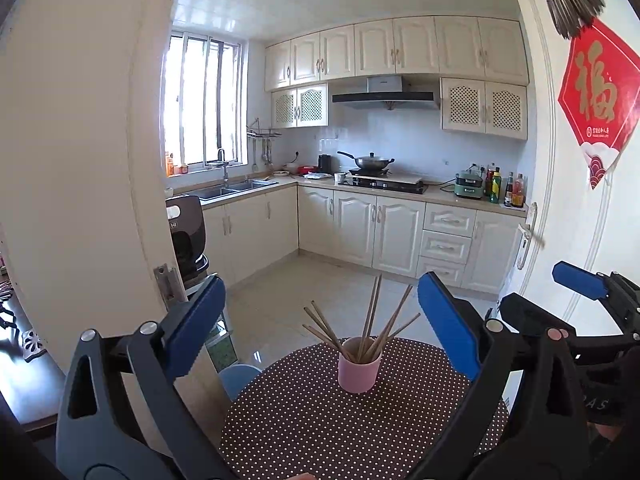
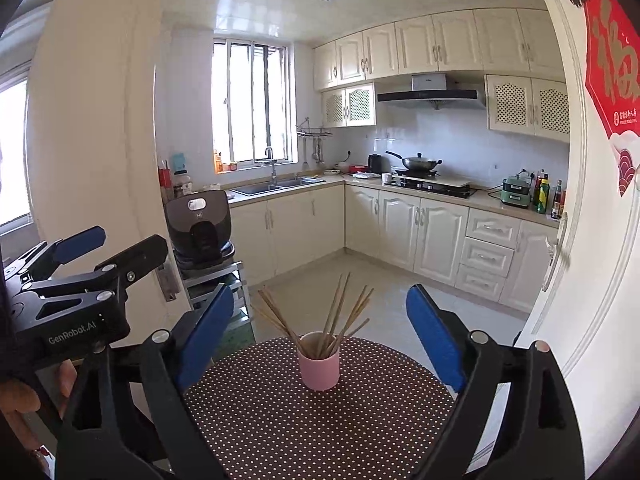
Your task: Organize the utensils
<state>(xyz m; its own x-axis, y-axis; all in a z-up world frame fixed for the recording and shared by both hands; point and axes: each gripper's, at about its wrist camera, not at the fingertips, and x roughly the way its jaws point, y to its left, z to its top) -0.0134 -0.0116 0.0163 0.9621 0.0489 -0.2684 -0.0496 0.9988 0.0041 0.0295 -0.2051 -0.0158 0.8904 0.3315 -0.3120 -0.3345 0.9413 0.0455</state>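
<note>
Pink cup (image 1: pixel 359 368), polka-dotted brown tablecloth (image 1: pixel 320 420)

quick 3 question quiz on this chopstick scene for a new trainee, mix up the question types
1. True or false: the chopsticks stand in the pink cup.
2. What does the cup rest on? A) a bare wooden board B) a dotted brown tabletop C) the kitchen counter
3. Are the right gripper and left gripper holding anything?

Key
1. True; they fan out above its rim.
2. B.
3. No; both sets of blue pads stand wide apart with nothing between them but the view of the cup beyond.
</note>
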